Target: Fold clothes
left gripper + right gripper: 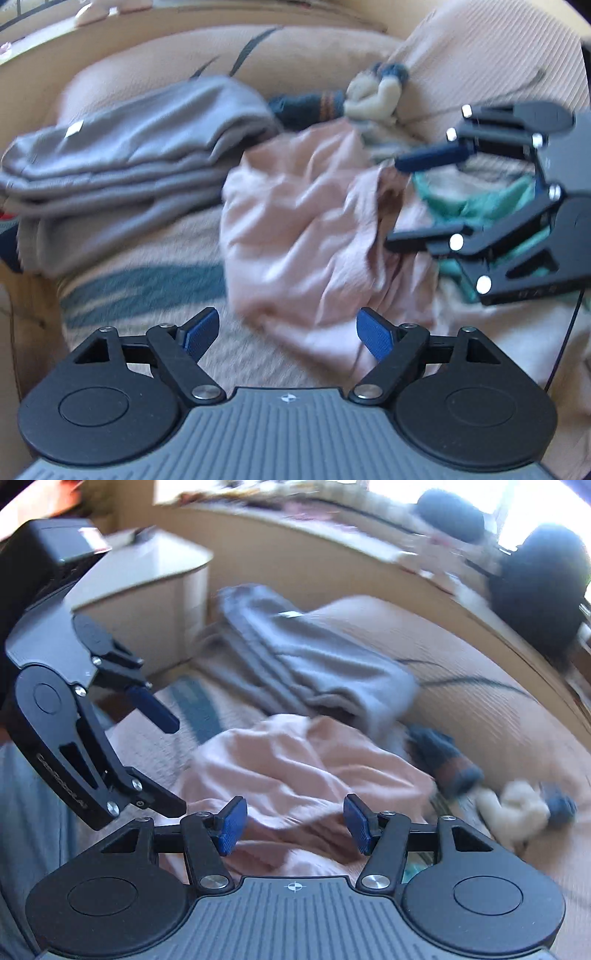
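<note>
Blurred views over a bed (155, 258). Pink garment (314, 229) crumpled at centre, just ahead of the left gripper (286, 334), fingers spread, empty. Right gripper (413, 195) at 3 o'clock, fingers apart, over the pink cloth's edge and something green (491, 206), perhaps another garment. Folded grey pile (122, 147) at 10 o'clock. Socks (351, 99) at 1 o'clock.

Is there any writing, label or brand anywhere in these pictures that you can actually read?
Nothing here can be read.
Left tongs: raised lettering along the black side plate, too blurred to read.
Right tongs: faint marks on the lower plate edge, too small to read.
Grey folded garment: a small white tag, no legible text.
Tongs bodies: a crosshair mark only, not a word.
</note>
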